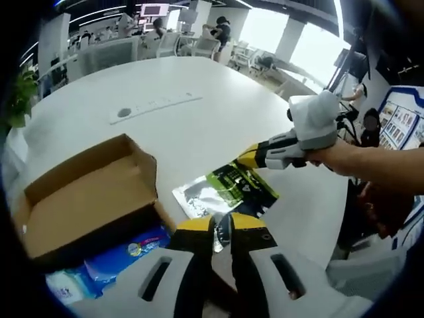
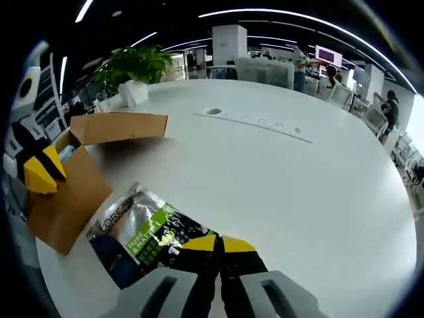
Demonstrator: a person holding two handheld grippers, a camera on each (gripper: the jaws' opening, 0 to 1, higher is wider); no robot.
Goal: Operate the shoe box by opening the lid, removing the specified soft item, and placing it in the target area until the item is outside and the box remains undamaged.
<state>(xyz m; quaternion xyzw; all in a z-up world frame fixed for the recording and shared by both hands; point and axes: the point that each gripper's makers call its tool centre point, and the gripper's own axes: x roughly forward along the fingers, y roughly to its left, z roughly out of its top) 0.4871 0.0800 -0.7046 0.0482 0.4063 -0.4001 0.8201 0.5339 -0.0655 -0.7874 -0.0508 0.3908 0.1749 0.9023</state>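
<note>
While the cardboard shoe box (image 1: pixel 86 199) sits open on the big white table (image 1: pixel 199 112), the soft item, a shiny silver and green packet (image 1: pixel 225 189), lies flat on the table just beside the box and outside it. In the left gripper view, the left gripper (image 1: pixel 222 228) has its 2 yellow-tipped jaws almost together, with just a thin gap, right at the near edge of the packet; a small silver bit shows in that gap, but I cannot tell if the jaws are pinching it. The box lid stands up and leans back, away from the packet. Blue and white packs (image 1: pixel 109 262) are still inside the box. On the far side of the packet from the box, the right gripper (image 1: pixel 248 158) reaches in, held by a person's hand (image 1: pixel 334 158), and its tip is touching the packet's far edge. In the right gripper view, the right gripper (image 2: pixel 218 246) has its 2 jaws shut tight on the edge of the packet (image 2: pixel 142 232). The box (image 2: pixel 73 179) is next to the packet there too, and the left gripper (image 2: pixel 40 172) shows near the box. A green plant (image 2: pixel 136 66) stands well beyond the box.
</note>
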